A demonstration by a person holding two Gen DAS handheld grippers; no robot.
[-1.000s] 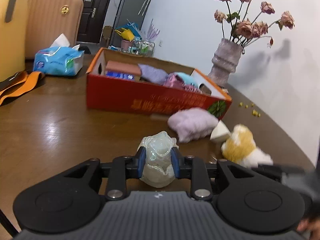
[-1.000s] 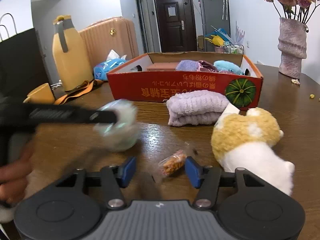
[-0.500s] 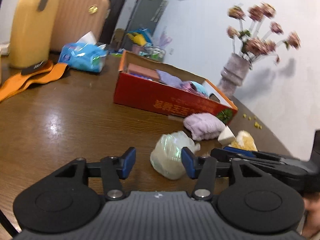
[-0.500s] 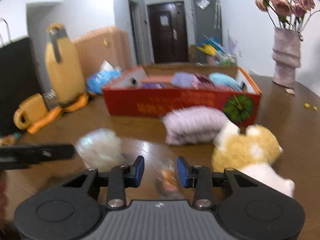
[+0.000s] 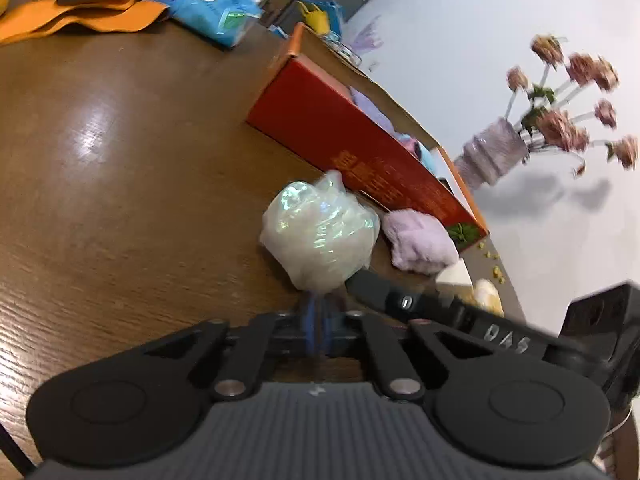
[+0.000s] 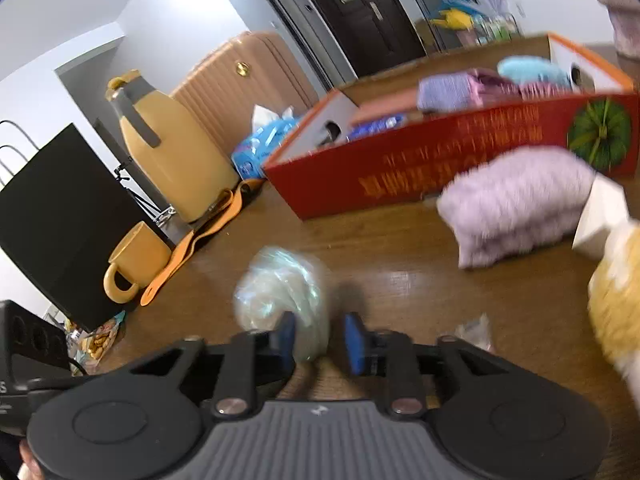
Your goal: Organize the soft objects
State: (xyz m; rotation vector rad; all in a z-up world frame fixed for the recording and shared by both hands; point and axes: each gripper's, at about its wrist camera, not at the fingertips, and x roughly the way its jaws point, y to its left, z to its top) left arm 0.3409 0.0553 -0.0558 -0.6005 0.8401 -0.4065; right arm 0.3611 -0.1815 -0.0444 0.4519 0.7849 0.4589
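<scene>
A crinkled iridescent bag [image 5: 320, 232] rests on the brown table [image 5: 120, 200], in front of the red cardboard box [image 5: 360, 148] of folded cloths. My left gripper [image 5: 318, 320] is closing; its blue pads meet on the bag's lower tip. In the right wrist view the bag [image 6: 280, 292] is blurred. My right gripper [image 6: 320, 338] is closing with its pads still apart, and the bag's edge lies between them. A lilac towel [image 6: 516, 196] and a yellow-and-white plush [image 6: 616, 308] lie to the right.
A snack packet [image 6: 474, 330] and a white block [image 6: 600, 216] lie near the plush. A yellow jug [image 6: 168, 148], mug [image 6: 136, 260], orange strap [image 5: 80, 16], black bag [image 6: 52, 216] and tissue pack [image 5: 204, 0] fill the left. A vase [image 5: 492, 156] stands behind the box.
My left gripper let go of the bag, opened, then shut again at its lower tip while rolling. My right gripper slid left from the snack packet to the bag, its jaws narrowing.
</scene>
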